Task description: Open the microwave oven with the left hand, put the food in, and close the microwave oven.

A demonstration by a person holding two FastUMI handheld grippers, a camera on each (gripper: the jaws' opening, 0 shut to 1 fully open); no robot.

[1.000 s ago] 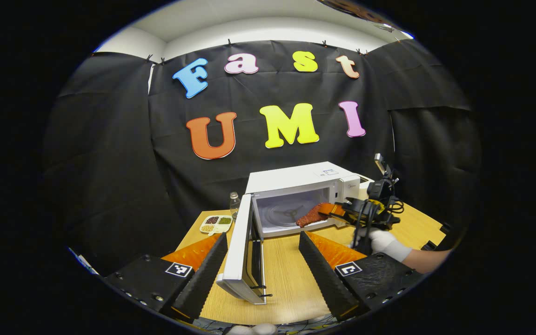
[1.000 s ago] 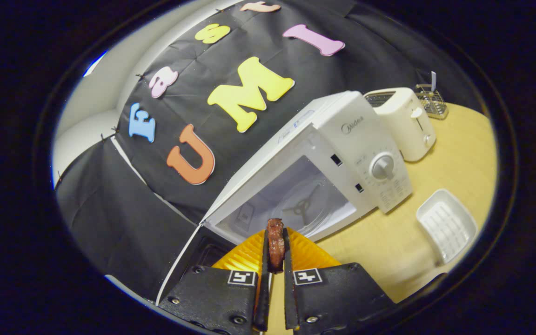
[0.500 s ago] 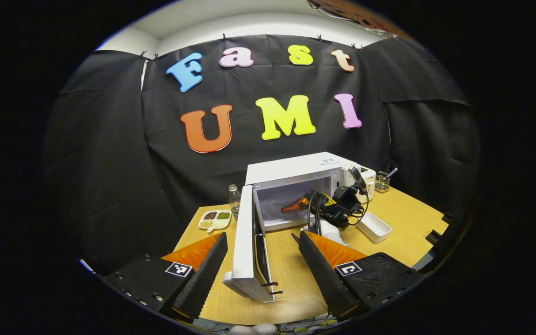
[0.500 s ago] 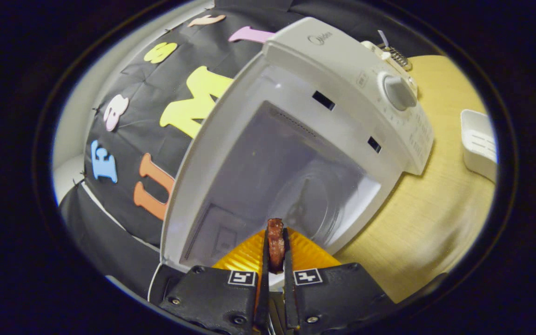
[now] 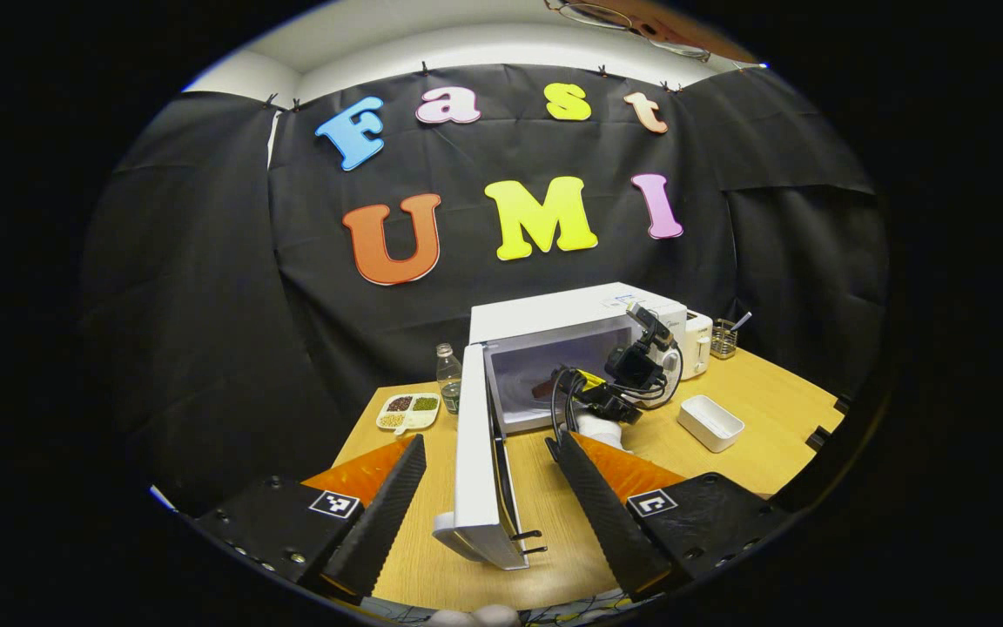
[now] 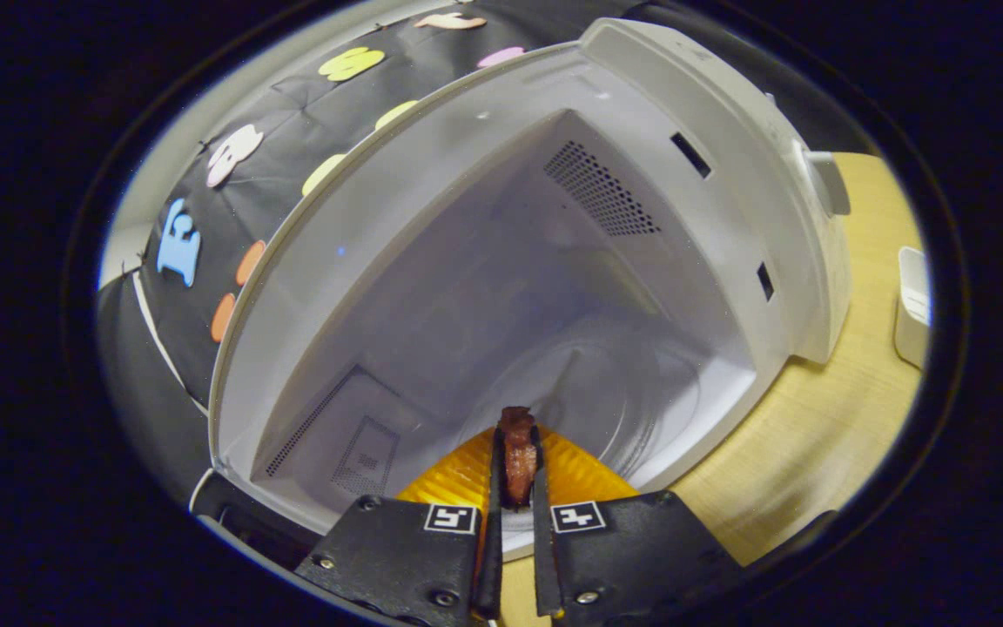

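The microwave [image 5: 575, 326] sits on the wooden table [image 5: 754, 409] with its door [image 5: 477, 461] swung wide open toward the left gripper [image 5: 488, 488]. That gripper hangs back from the oven, its 2 fingers spread far apart with nothing between them; the door's edge shows in the gap.

The right gripper [image 6: 515, 488] is pinched down tight on the food [image 6: 517, 448], a reddish-brown piece held edge-on between both fingers. The tips and the food are at the mouth of the cavity [image 6: 501, 305], above the glass turntable [image 6: 615, 392]. From the left gripper view you can see the right gripper [image 5: 564, 389] reaching into the opening, a white-gloved hand [image 5: 599, 428] behind it, cables looped around.

Other stuff on the table: a small bottle [image 5: 447, 376] and a divided dish [image 5: 407, 411] left of the door, a white tray [image 5: 710, 422] to the right, a toaster [image 5: 697, 341] just past the microwave.
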